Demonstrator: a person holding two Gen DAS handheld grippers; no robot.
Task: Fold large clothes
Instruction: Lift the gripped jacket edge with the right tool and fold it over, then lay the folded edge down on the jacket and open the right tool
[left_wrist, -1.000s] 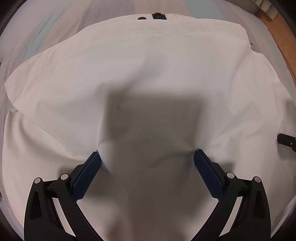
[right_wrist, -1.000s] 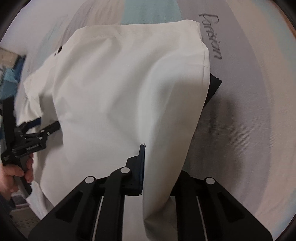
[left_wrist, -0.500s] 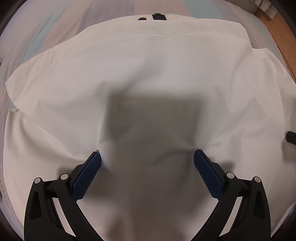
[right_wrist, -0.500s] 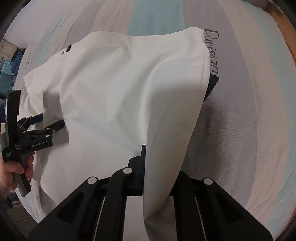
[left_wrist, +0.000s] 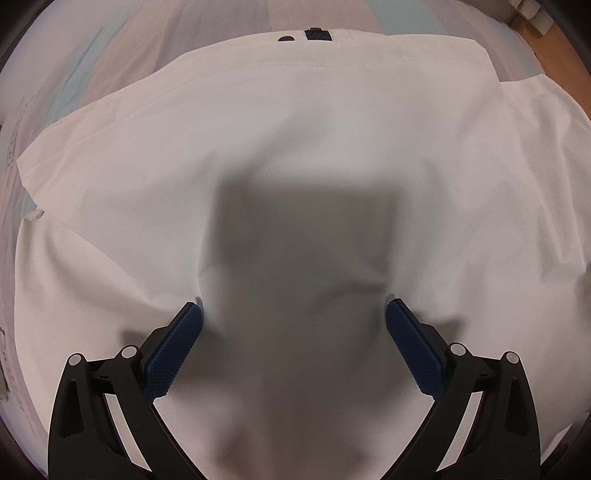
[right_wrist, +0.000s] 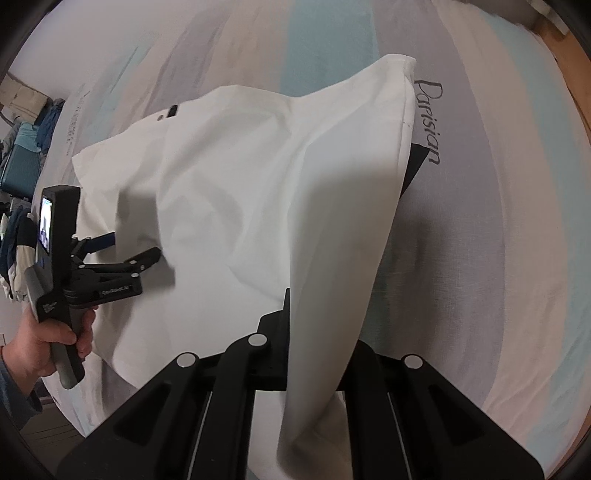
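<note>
While the white garment lies spread over the striped bed, the fold looks barely begun, prob the first fold of several.

Left side first: the left gripper hangs over the cloth w/ its jaws wide, blue pads well apart and nothing pinched between them. The tips sit close over the fabric, maybe touching; can't tell. In the right wrist view the person's hand holds that gripper near the garment's left edge, towards the bed's left side. Below it the cloth is flat apart from soft creases, w/ a stitched seam and a small dark tab at the far edge. So the left part of the garment isn't folded yet, and the left gripper seems placed to pin it or wait.

Centre: the body of the garment is smooth enough, one layer as far as I can see, no tidy folded edge anywhere.

Right side: the right gripper has its jaws clamped tight on the near right edge of the garment. That edge is lifted clear of the bed, and a taut sheet of cloth runs from the jaws up to the far right corner, next to the printed word on the bed cover. A dark bit shows under that lifted side, unclear what.

Left to do, by my guess: carry the lifted right edge across to the left, lay it down, smooth it, then fold the other side and halve the length. Roughly an early stage, most of the job ahead
</note>
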